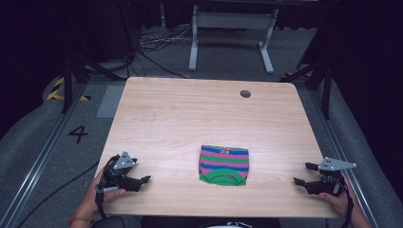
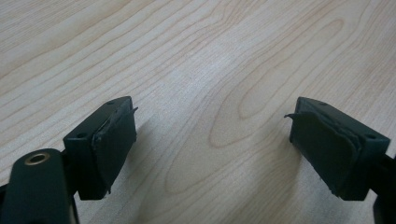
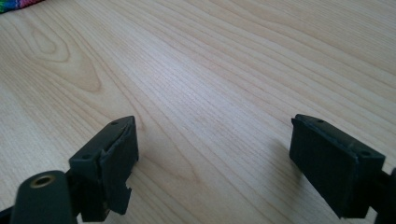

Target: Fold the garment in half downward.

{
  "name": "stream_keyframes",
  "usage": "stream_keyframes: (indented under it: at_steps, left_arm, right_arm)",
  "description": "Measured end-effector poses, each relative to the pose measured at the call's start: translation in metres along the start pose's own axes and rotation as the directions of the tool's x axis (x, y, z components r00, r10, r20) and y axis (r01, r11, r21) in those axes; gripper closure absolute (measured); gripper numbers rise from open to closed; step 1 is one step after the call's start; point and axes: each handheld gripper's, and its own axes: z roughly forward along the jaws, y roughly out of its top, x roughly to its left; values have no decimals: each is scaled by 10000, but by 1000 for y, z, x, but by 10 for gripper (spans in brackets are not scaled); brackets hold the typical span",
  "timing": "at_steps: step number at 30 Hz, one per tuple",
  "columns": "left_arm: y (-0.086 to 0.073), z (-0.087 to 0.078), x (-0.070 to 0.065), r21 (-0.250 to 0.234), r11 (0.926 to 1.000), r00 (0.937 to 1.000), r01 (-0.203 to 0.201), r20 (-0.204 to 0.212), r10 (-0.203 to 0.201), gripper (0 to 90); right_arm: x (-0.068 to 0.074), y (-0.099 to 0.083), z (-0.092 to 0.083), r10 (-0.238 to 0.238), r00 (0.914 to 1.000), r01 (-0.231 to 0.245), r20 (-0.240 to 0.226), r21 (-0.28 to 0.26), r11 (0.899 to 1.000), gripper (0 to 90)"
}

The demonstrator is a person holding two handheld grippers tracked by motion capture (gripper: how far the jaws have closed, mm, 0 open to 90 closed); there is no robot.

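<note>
striped knit cloth (image 1: 224, 165) lies folded flat near the front middle of the desk (image 1: 190, 114), green edge toward the person. left gripper (image 1: 142, 179) rests at the front left, jaws apart, nothing between them, bare wood under it. right gripper (image 1: 302, 174) at the front right, jaws apart and empty too, both well apart from the cloth. cloth looks soft, light, floppy, likely to slide on the wood and unfold if lifted; best pinch a corner or folded edge, one gripper per side.
</note>
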Motion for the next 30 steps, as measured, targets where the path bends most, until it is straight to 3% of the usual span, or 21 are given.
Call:
stream_keyframes:
  at_steps: [30]
  left_arm:
    - [1, 1, 0, 65, 9999, 9998, 110, -136, -109, 110]
  right_arm:
    - [0, 0, 0, 94, 9999, -94, 104, 19, 10000, 152]
